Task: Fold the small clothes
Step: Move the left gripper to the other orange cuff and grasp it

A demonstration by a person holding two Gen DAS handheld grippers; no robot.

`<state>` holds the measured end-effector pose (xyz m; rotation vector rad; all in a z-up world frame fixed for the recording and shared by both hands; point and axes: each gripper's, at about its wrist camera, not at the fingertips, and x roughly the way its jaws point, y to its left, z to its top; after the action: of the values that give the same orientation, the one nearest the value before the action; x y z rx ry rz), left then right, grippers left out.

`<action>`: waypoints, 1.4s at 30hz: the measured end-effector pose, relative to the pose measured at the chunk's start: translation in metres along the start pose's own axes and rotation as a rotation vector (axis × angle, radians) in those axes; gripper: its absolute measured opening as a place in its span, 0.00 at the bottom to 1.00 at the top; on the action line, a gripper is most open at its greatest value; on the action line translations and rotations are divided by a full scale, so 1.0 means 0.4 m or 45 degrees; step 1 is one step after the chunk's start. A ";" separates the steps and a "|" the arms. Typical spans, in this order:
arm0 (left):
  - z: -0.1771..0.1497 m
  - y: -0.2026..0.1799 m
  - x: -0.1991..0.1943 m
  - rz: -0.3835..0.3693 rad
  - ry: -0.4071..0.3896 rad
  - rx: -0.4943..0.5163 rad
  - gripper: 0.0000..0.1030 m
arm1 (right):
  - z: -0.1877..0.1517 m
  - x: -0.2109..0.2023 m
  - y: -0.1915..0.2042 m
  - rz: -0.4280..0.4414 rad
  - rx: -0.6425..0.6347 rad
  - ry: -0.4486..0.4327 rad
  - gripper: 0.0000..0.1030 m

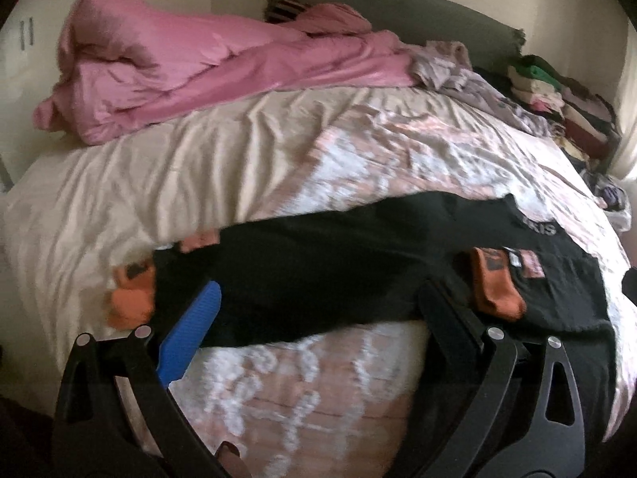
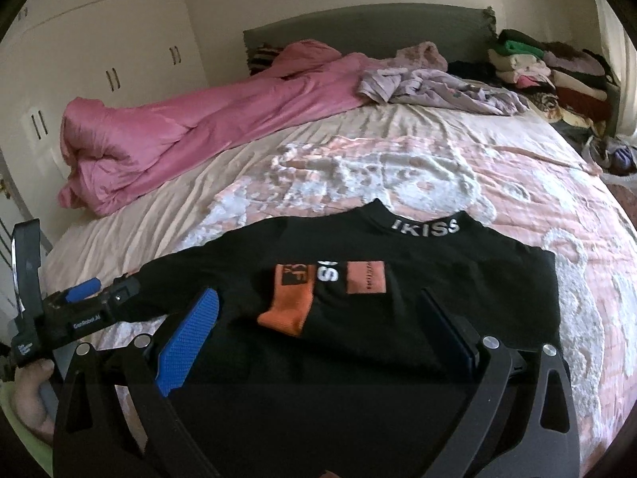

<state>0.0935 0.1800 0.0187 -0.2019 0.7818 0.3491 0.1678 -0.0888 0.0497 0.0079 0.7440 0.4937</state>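
A small black top (image 2: pixel 398 310) with a white "IKISS" collar and orange patches lies flat on the bed (image 2: pixel 477 167). An orange cuff (image 2: pixel 286 312) is folded onto its chest. In the left wrist view the top (image 1: pixel 338 271) lies crosswise, with another orange cuff (image 1: pixel 131 298) at its left end. My left gripper (image 1: pixel 322 306) is open, its fingers wide apart over the top's near edge. It also shows in the right wrist view (image 2: pixel 107 290) by the left sleeve end. My right gripper (image 2: pixel 322 326) is open over the top's lower hem.
A pink duvet (image 2: pixel 191 119) is bunched along the bed's far left. A lilac garment (image 2: pixel 446 87) lies near the grey headboard (image 2: pixel 358 28). A stack of folded clothes (image 2: pixel 549 75) sits at the far right corner. White wardrobes (image 2: pixel 99 40) stand at the left.
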 end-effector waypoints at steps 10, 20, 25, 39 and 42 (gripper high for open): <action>-0.007 0.104 0.025 0.096 0.031 -0.089 0.91 | 0.016 0.042 0.097 0.049 -0.080 0.014 0.95; -0.022 0.227 0.046 0.210 0.045 -0.222 0.91 | 0.005 0.069 0.203 0.101 -0.185 0.040 0.95; -0.034 0.280 0.067 0.260 0.075 -0.281 0.91 | -0.009 0.084 0.238 0.109 -0.220 0.058 0.95; -0.075 0.372 0.149 0.240 0.161 -0.479 0.81 | -0.043 0.112 0.198 0.103 -0.144 0.099 0.95; -0.073 0.363 0.164 0.245 0.146 -0.472 0.62 | -0.047 0.115 0.174 0.092 -0.107 0.099 0.95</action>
<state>0.0624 0.3203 -0.0558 -0.4997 0.8475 0.6702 0.1544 -0.0103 0.0185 -0.0631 0.8003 0.5962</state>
